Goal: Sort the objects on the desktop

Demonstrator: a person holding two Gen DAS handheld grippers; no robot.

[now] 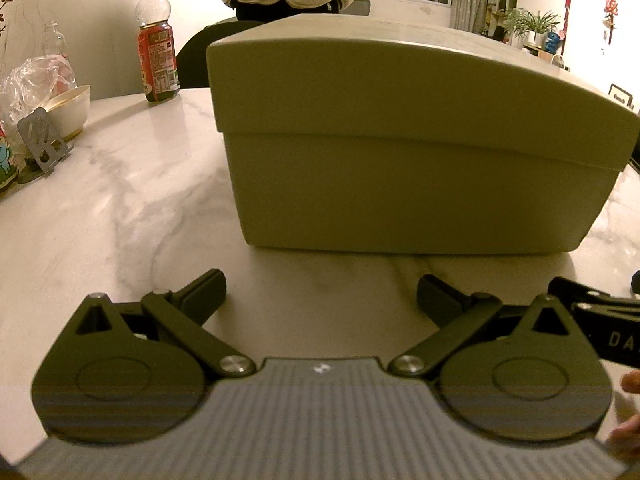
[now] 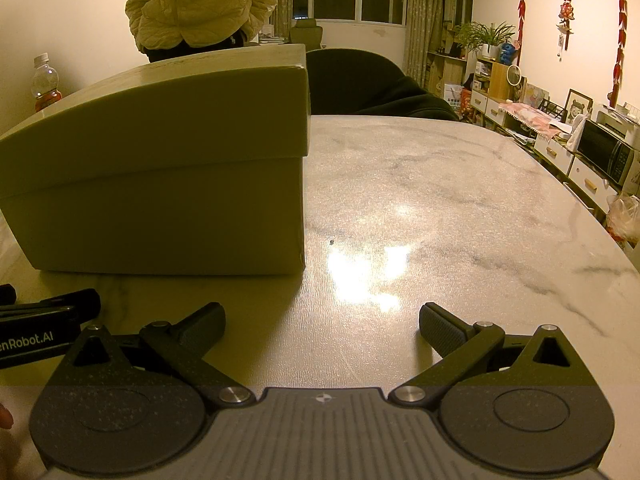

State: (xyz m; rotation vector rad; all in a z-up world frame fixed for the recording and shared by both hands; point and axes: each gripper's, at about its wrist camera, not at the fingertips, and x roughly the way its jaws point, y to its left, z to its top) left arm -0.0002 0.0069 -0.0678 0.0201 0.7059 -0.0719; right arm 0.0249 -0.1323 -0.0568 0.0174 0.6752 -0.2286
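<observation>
A lidded box (image 1: 400, 136) is sitting on the marble table (image 1: 120, 208), its lid fully on, and everything else is placed around it. The left gripper (image 1: 320, 292) is hovering just in front of the box's near long side, its jaws spread wide and holding nothing; neither finger is touching the box. In the right wrist view the same box (image 2: 160, 176) is lying to the left, and the right gripper (image 2: 320, 326) is pointing past the box's right end over bare tabletop (image 2: 440, 200), jaws likewise spread wide and gripping nothing. The two grippers are sitting close beside each other in front of the box.

Left of the box, a red-labelled bottle (image 1: 157, 46) is standing near its far corner; further left are a bowl (image 1: 72, 110) with a crumpled plastic bag (image 1: 34, 80) and a small metal stand (image 1: 40, 140). Behind the box a person in a pale quilted jacket (image 2: 200, 4) is standing.
</observation>
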